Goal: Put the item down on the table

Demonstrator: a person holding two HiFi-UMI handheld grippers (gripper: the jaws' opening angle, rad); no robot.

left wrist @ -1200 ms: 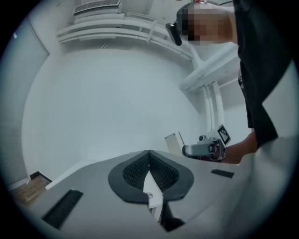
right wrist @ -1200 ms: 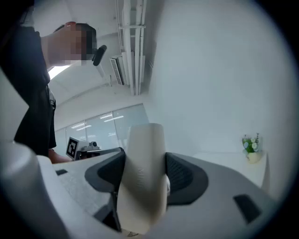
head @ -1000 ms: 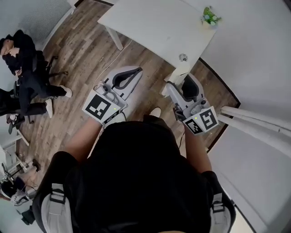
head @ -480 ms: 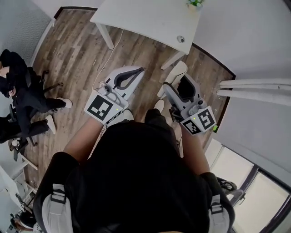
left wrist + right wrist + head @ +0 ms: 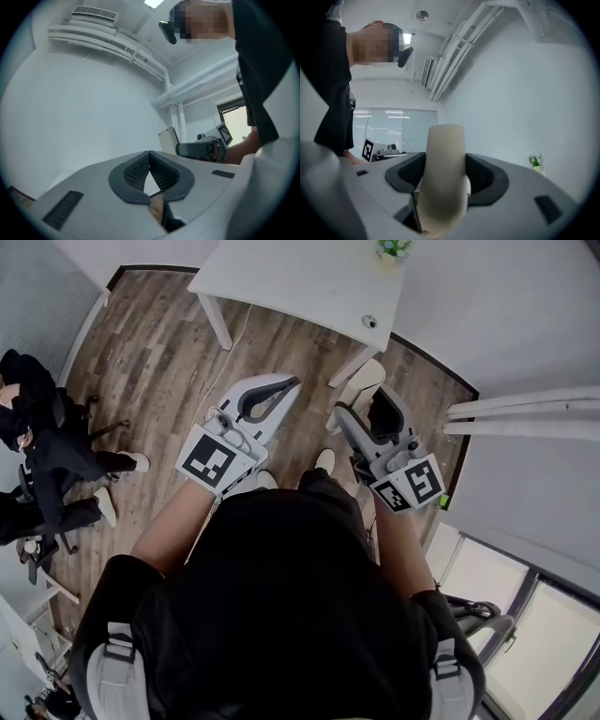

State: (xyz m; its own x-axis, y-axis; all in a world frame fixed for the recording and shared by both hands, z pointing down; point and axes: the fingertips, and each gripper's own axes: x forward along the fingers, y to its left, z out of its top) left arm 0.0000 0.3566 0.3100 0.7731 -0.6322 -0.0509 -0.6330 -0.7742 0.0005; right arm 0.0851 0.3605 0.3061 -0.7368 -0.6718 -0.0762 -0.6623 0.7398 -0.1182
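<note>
– Between the fingers of the right gripper [image 5: 445, 174]: what is held?
– One cream, rounded item [image 5: 443, 150], pinched on both sides by the ribbed pads and sticking out past the fingertips. The fingers are closed onto it, parted only by its width. Kind of item: cannot tell.
– Left gripper [image 5: 150, 157]?
– Fingers closed tip to tip, nothing between them. No part in this step, by my reading.
– Where is the item relative to the bench [image 5: 281, 287]?
– Head view: held in the air over the wooden floor [image 5: 169, 352], short of the white bench's near edge, not above its top. Small plant [image 5: 392, 248] at the far corner, round fitting [image 5: 368, 322] by the near edge.
– Notes for the set-down?
– Judgement only: carry it forward past the edge, lower until its underside touches the top, then part the fingers. Avoid the plant. Releasing above the surface risks a topple or a roll off the edge.
</note>
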